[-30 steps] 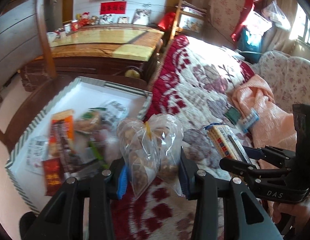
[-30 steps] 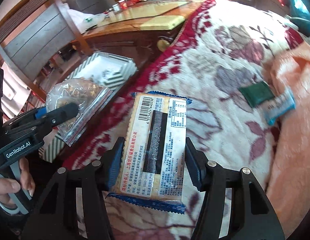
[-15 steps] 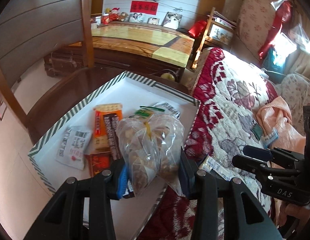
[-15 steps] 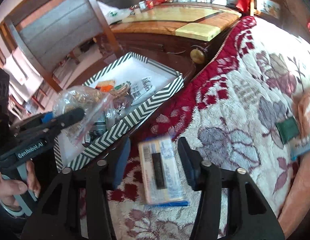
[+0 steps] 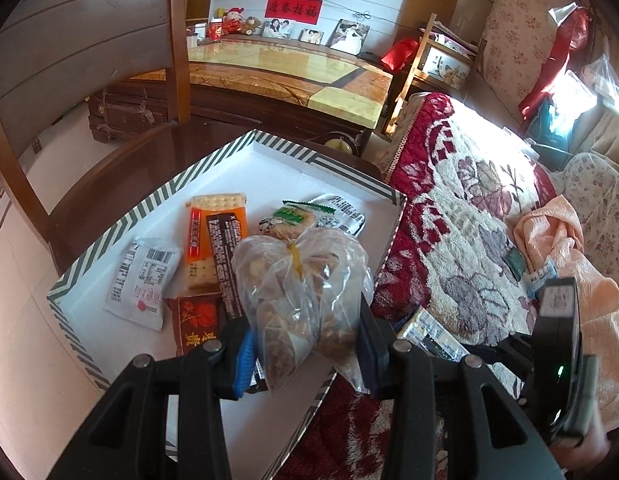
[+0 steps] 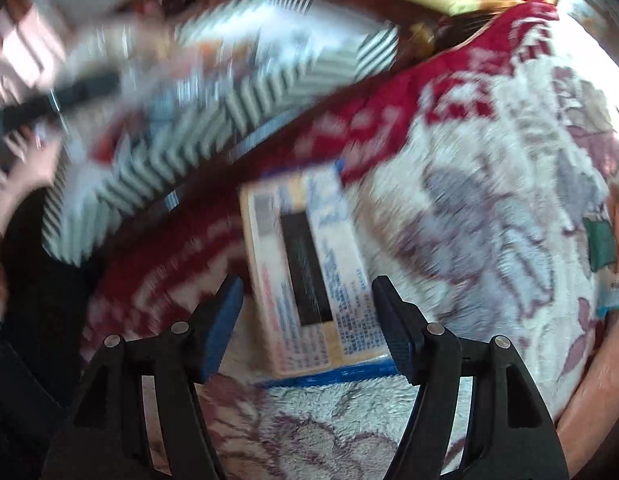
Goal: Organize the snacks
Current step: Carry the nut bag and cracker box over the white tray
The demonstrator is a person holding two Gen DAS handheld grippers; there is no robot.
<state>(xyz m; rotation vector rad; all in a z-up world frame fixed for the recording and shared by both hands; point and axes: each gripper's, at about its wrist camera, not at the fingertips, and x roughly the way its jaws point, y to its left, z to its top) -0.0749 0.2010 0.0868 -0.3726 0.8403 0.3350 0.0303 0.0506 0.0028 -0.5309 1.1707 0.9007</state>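
Observation:
My left gripper (image 5: 303,350) is shut on a clear plastic bag of snacks (image 5: 299,280) and holds it above the near right corner of a white box with striped walls (image 5: 157,196). In the box lie an orange cracker pack (image 5: 213,236), a white sachet (image 5: 143,282), a red packet (image 5: 197,326) and a green-labelled snack (image 5: 291,218). My right gripper (image 6: 307,316) is open, its jaws standing on either side of a blue-edged cracker pack (image 6: 309,268) that lies on the blanket. That pack also shows in the left wrist view (image 5: 427,330). The right wrist view is blurred.
A red and white floral blanket (image 5: 461,216) covers the surface right of the box. A green packet (image 5: 515,262) and a blue-white packet (image 5: 541,278) lie by a peach cloth (image 5: 565,240). A wooden chair (image 5: 121,52) and a cabinet (image 5: 285,76) stand behind.
My left gripper has carried the bag leftward from over the blanket to over the box. My right gripper has let go of the cracker pack, which now lies on the blanket.

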